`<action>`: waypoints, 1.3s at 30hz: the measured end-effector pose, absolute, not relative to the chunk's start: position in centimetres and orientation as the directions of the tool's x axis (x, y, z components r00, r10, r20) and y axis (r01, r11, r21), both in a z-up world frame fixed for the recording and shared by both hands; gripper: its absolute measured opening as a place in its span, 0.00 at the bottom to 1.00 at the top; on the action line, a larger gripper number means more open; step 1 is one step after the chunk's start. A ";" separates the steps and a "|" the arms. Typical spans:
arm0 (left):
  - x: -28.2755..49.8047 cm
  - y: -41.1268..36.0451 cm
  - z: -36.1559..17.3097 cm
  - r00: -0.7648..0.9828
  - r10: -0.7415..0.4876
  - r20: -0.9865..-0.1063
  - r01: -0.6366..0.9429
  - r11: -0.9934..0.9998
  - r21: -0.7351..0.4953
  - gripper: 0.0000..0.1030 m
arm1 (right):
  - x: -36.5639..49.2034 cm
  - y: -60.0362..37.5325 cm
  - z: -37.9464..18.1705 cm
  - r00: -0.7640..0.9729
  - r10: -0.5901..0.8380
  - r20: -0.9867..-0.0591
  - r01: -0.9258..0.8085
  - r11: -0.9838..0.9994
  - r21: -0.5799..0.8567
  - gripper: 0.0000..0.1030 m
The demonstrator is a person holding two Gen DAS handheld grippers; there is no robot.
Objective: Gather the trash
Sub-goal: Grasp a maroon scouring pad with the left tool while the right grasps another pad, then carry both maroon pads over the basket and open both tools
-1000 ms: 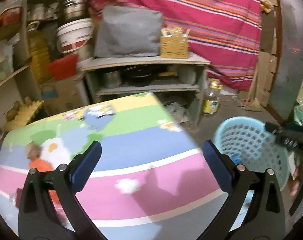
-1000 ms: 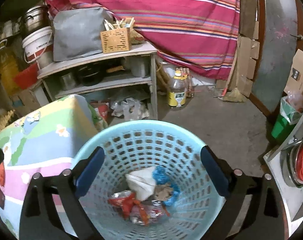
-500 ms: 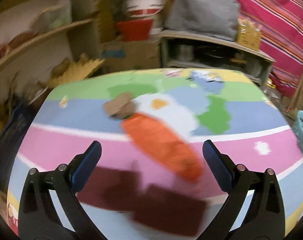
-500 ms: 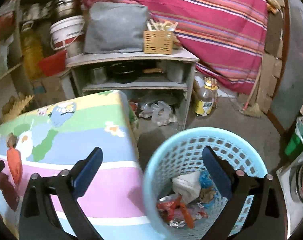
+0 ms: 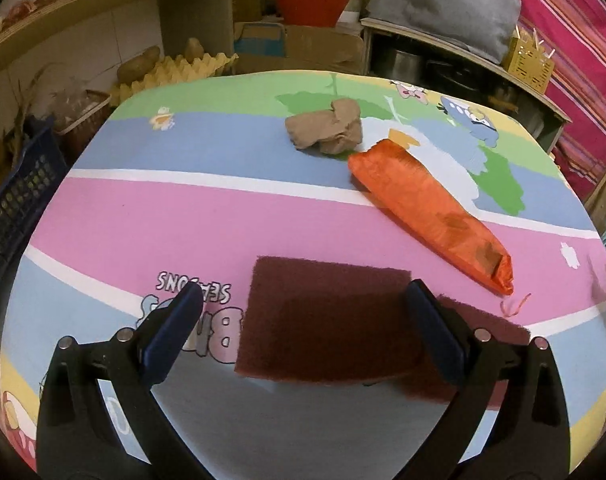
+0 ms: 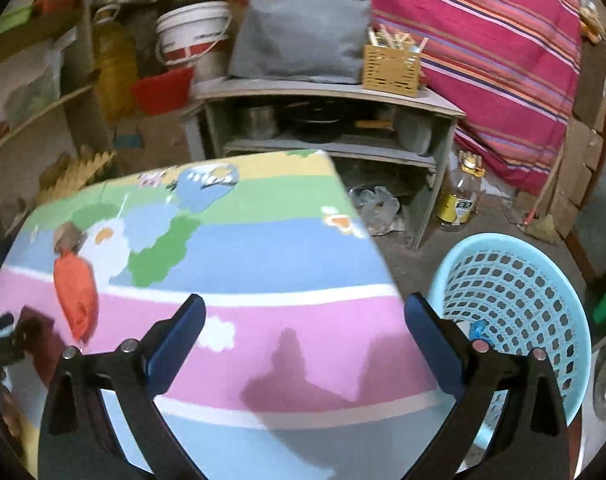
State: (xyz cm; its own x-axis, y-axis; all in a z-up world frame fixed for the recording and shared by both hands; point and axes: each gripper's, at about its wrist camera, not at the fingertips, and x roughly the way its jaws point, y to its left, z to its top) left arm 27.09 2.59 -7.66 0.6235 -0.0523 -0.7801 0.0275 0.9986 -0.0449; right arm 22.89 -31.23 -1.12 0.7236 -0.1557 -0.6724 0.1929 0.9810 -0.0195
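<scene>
- Left tongs (image 5: 299, 306) have swung off the basket side within the last second; they now face the desk (image 5: 151, 224) head-on, jaws spread wide and empty, straddling the maroon scouring pad (image 5: 323, 320) at 6 o'clock in the left view.
- Right tongs (image 6: 305, 314) have drifted left from over the light-blue laundry-style basket (image 6: 519, 300); the basket now sits at 4 o'clock in the right view. Jaws wide, nothing held.
- My reading: the last drop is finished and a new pickup is starting, the pad likeliest.
- Trash left on the desk: the pad; an orange wrapper (image 5: 431, 212) at 2 o'clock; a crumpled brown paper wad (image 5: 327, 128) at 12 o'clock, just beside the wrapper's far end.
- Pad: flat, rectangular, coarse fibre; a second piece seems to lie under it, toward the right.
- Wrapper: long, tapered, glossy, crinkled film, loose thread at its near tip.
- Wad: matte, lumpy, light.
- Desk cover: smooth, striped cartoon print. Basket: perforated plastic, a blue scrap visible inside.
</scene>
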 end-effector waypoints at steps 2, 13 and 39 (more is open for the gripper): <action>27.1 1.8 -7.8 0.613 -0.062 -0.787 0.053 0.998 -0.037 0.95 | 22.8 -30.4 -1.3 0.721 -0.151 -0.676 0.172 0.984 -0.036 0.95; 27.7 2.9 -8.4 0.570 -0.054 -0.820 0.042 0.998 -0.036 0.96 | 22.3 -26.8 -1.6 0.720 -0.133 -0.681 0.106 0.991 -0.081 0.94; 21.8 18.1 -6.0 0.683 0.007 -0.730 -0.065 0.997 -0.051 0.81 | 22.5 -7.5 -8.0 0.586 -0.069 -0.808 0.117 0.993 -0.001 0.96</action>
State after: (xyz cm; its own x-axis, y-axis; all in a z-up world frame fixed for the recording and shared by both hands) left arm 21.80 18.14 -6.02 0.6834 0.0075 -0.7300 -0.0654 0.9966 -0.0510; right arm 22.48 -7.54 -8.02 0.5857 -0.0695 -0.8076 0.1166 0.9932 -0.0009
